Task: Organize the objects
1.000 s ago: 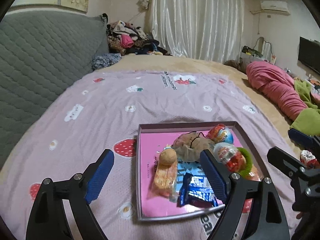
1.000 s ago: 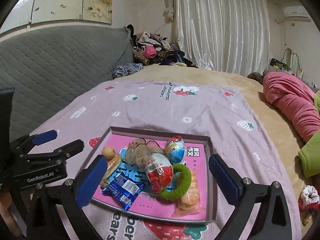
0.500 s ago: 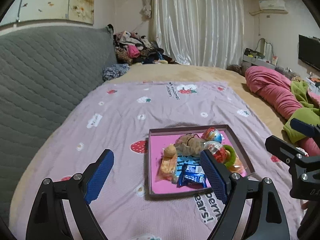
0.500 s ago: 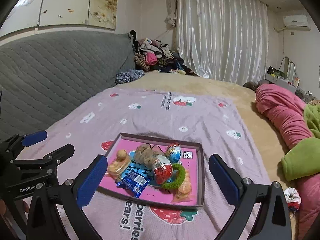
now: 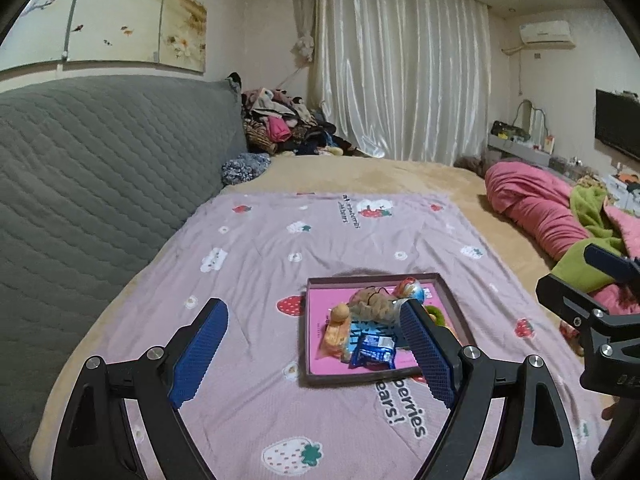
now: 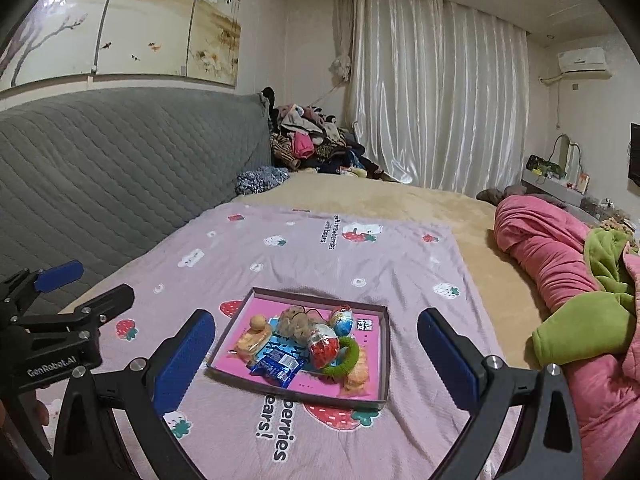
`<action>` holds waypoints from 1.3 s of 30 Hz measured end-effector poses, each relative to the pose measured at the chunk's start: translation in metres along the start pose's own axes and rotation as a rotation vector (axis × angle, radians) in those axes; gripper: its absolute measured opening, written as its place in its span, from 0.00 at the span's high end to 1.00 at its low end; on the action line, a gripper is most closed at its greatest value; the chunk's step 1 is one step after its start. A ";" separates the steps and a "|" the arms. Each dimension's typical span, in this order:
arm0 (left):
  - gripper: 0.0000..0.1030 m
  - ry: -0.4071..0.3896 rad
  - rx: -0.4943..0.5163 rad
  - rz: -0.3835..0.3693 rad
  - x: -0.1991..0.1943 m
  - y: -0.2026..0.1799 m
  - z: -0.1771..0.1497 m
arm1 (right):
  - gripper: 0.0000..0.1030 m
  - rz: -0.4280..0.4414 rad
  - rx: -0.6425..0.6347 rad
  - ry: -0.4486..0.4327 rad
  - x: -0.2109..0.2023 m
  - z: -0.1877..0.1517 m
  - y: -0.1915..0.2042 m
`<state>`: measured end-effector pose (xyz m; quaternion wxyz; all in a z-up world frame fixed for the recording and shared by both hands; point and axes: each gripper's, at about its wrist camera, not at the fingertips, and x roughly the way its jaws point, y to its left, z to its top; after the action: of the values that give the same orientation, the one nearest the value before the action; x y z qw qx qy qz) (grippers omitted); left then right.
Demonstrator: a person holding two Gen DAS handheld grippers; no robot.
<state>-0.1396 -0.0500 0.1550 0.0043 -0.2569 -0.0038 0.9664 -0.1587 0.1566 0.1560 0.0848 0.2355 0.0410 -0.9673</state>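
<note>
Both my left gripper and right gripper stand spread and empty above the filled tray; sorting appears complete, nothing left to pick.

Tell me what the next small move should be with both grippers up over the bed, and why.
Probably nothing more than setting them down. Every item, such as the green ring and the blue wrapper, already lies inside the pink tray, and the left gripper and right gripper are both open and empty, hanging clear above it.
</note>
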 end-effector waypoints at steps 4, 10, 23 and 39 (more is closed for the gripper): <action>0.14 0.007 -0.004 0.031 -0.016 0.004 -0.001 | 0.01 -0.005 -0.003 -0.008 -0.016 0.000 0.001; 0.14 0.023 -0.019 0.048 -0.030 0.009 -0.008 | 0.01 0.004 0.011 -0.022 -0.036 -0.001 0.000; 0.14 0.047 -0.034 0.048 -0.041 0.015 -0.043 | 0.01 0.003 -0.006 -0.027 -0.068 -0.026 0.009; 0.14 0.050 -0.010 0.048 -0.042 0.009 -0.070 | 0.01 -0.017 0.007 0.028 -0.062 -0.061 0.000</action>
<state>-0.0682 -0.0593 0.1155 -0.0201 -0.2810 -0.0020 0.9595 -0.0773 0.1723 0.1311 0.0751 0.2491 0.0407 -0.9647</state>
